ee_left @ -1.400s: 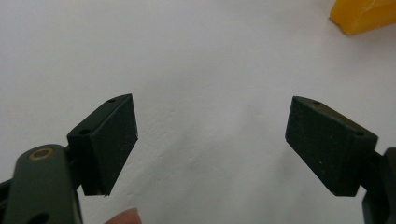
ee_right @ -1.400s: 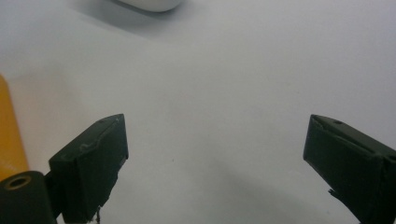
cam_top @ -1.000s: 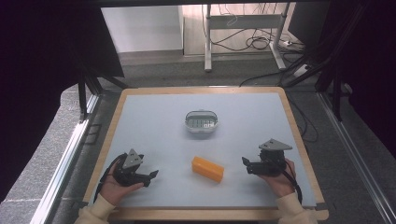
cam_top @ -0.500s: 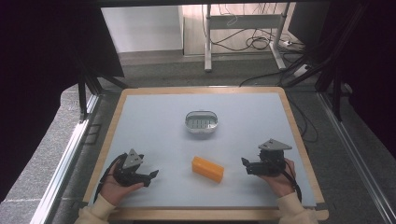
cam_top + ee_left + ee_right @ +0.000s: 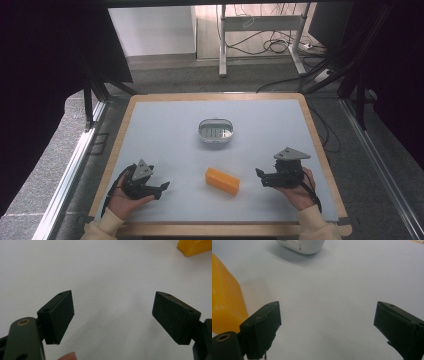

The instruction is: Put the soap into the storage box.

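Pale blue matting covers a wood-framed table (image 5: 150,102), with cables on the floor beyond its far edge. An orange block (image 5: 222,181) lies near the middle of the near half, angled. Left of it, the left gripper (image 5: 162,187) rests low with jaws spread wide, holding nothing. Right of the block, the right gripper (image 5: 259,173) is likewise spread and empty, pointing toward it. Farther back sits a small white oval dish (image 5: 216,130), possibly a slotted soap dish.
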A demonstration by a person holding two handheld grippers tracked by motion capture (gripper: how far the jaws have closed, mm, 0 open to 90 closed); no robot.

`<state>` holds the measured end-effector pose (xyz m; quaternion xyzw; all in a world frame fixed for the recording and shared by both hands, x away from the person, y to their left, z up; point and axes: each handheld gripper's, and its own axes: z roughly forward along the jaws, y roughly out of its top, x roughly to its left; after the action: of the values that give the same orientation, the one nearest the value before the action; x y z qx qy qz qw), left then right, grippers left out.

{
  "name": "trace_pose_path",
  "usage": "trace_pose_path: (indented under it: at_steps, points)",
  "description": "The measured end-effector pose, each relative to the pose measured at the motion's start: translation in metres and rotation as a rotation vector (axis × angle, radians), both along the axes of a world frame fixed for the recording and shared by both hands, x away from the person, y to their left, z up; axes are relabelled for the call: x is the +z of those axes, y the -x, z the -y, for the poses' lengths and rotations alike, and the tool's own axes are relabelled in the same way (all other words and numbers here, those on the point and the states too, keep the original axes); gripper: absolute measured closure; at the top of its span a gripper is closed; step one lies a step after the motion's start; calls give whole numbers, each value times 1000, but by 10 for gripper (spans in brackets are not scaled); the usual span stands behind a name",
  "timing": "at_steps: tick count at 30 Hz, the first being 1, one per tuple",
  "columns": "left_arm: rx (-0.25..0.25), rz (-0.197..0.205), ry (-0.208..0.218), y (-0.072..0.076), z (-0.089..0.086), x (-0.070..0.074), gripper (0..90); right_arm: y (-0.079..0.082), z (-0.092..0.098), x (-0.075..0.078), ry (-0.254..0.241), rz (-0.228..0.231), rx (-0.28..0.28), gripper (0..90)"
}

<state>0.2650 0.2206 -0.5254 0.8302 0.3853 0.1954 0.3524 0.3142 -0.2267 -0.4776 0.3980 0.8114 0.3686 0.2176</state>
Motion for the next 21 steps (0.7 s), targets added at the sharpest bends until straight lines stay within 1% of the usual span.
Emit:
trace_pose_path:
  at_steps: [1, 2, 3, 5, 6, 7, 9, 11, 12, 13, 16, 18, 21]
  points:
    - [5, -2, 5, -1, -1, 1, 180, -1, -1, 2, -3, -10, 2, 72]
    - [14, -2, 19, -2, -1, 1, 180, -3, -4, 6, -10, -25, 13, 72]
    - [14, -2, 19, -2, -1, 1, 180, -4, -6, 10, -14, -35, 25, 72]
    - [18, -6, 23, -4, -2, 2, 180, -8, -13, 21, 3, -31, 43, 76]
    - [18, -6, 23, -4, -2, 2, 180, -8, -13, 21, 3, -31, 43, 76]
    - [13, -7, 20, -3, -2, 2, 180, -10, -20, 29, 9, -31, 56, 79]
    - [10, -9, 20, -3, -1, 2, 180, -12, -24, 35, -3, -52, 74, 82]
    - [6, -6, 19, -1, -2, 1, 180, -11, -31, 42, -4, -44, 75, 90]
    - [6, -6, 19, -1, -2, 1, 180, -11, -31, 42, -4, -44, 75, 90]
    - [5, -6, 22, 0, -3, 2, 181, -9, -36, 48, 6, -52, 83, 91]
    - [9, -3, 25, 1, -5, 2, 181, -9, -40, 54, 10, -55, 92, 93]
    - [9, 0, 23, 1, -5, 2, 181, -9, -42, 59, 5, -50, 103, 95]
    - [12, -2, 20, 1, -3, 1, 181, -7, -45, 64, -6, -39, 140, 95]
